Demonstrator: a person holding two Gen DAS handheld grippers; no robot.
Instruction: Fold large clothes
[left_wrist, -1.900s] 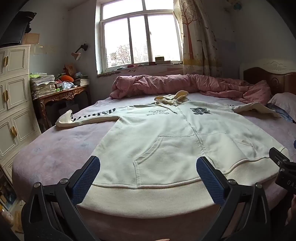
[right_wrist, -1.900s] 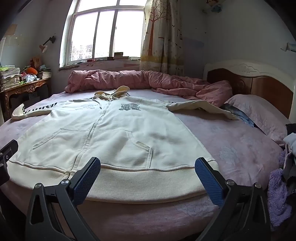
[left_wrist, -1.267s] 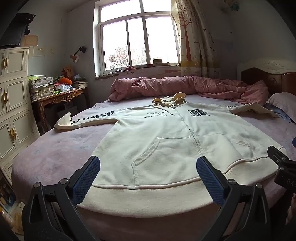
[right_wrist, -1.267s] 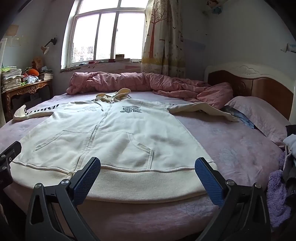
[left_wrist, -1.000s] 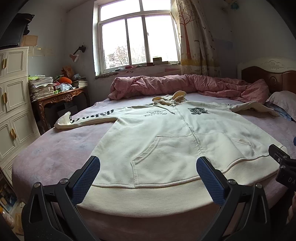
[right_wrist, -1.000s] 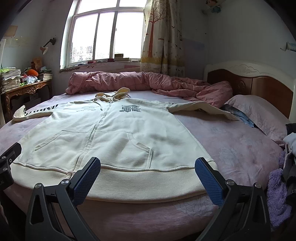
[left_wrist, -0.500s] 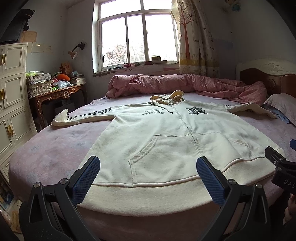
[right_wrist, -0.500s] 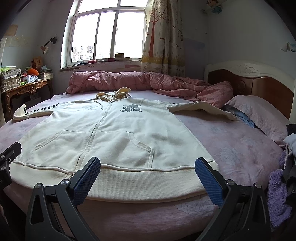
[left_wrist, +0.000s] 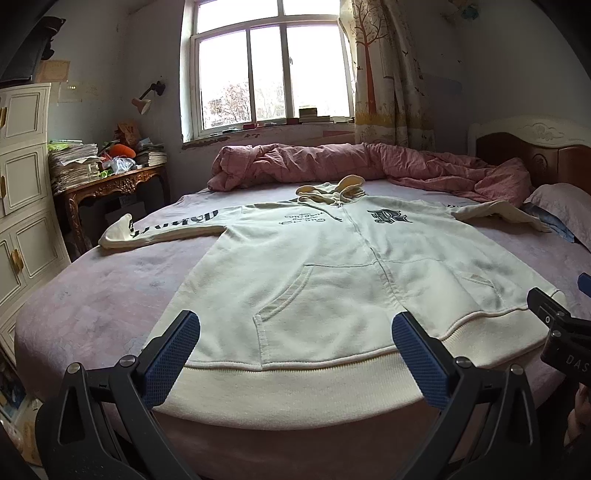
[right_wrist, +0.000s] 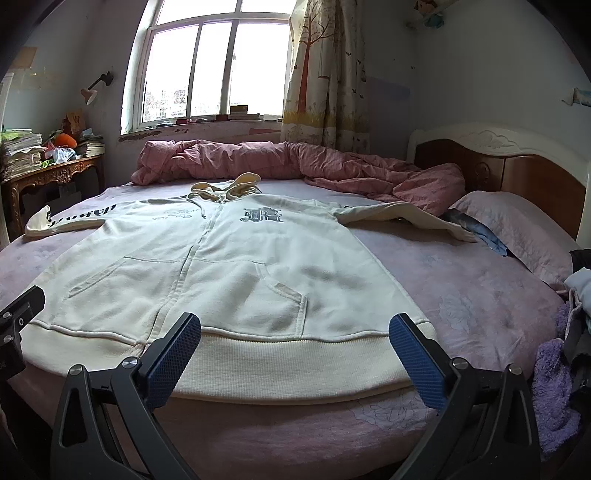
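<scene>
Hoodie (left_wrist: 332, 273), cream with a zip front, is lying flat and face up on the pink-sheeted bed (left_wrist: 85, 295), sleeves spreading out to both sides and the ribbed hem lying along the near edge. At far left we are seeing a carved wooden table (left_wrist: 110, 184) carrying stacked papers. We are holding our left gripper (left_wrist: 295, 354) just short of the hem, jaws wide apart and gripping nothing. We are holding our right gripper (right_wrist: 295, 350) the same way, jaws apart. A rumpled pink quilt (right_wrist: 295, 162) is lying behind, with a pillow (right_wrist: 517, 225) at right.
</scene>
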